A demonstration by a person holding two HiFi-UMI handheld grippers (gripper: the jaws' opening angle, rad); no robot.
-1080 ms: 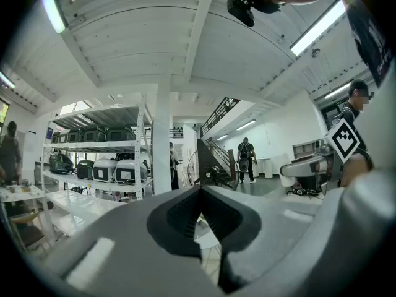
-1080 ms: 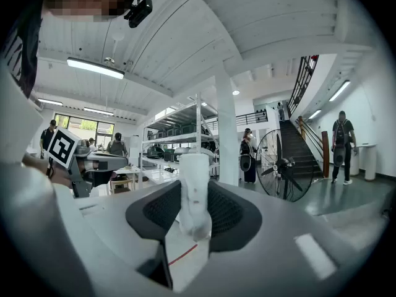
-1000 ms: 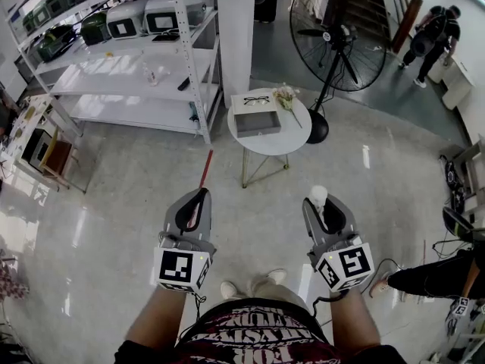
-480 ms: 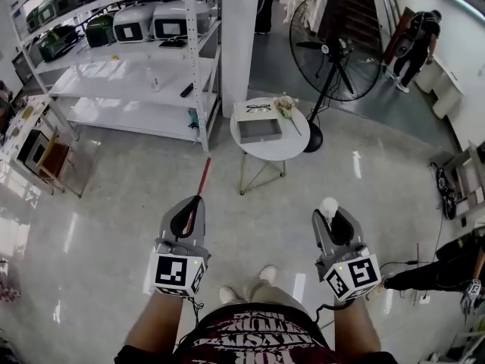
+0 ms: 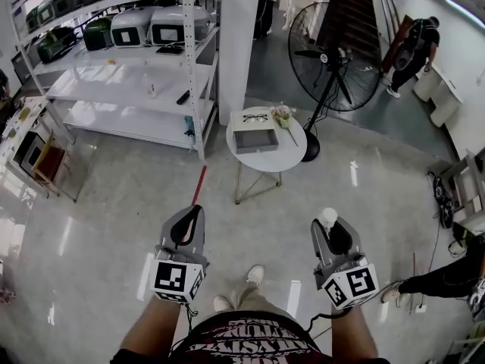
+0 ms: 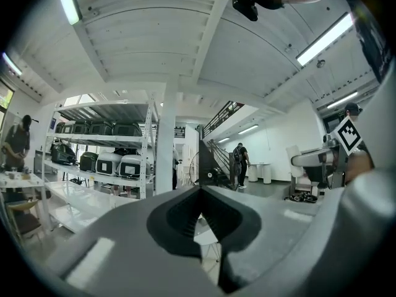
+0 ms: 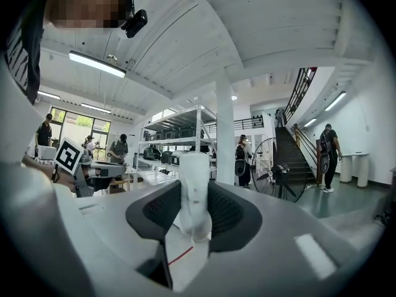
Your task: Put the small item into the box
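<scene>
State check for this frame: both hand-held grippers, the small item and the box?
Left hand-held gripper: shut, empty.
Right hand-held gripper: shut on the small white item.
Small white item: clamped, sticking out past the jaw tips.
Box: open-topped, on the round table, looks empty.

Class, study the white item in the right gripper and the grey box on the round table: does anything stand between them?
Nothing visible does. The right gripper is shut on the white item, and only bare floor lies between it and the round table bearing the grey box. The fan stands to the table's right.
</scene>
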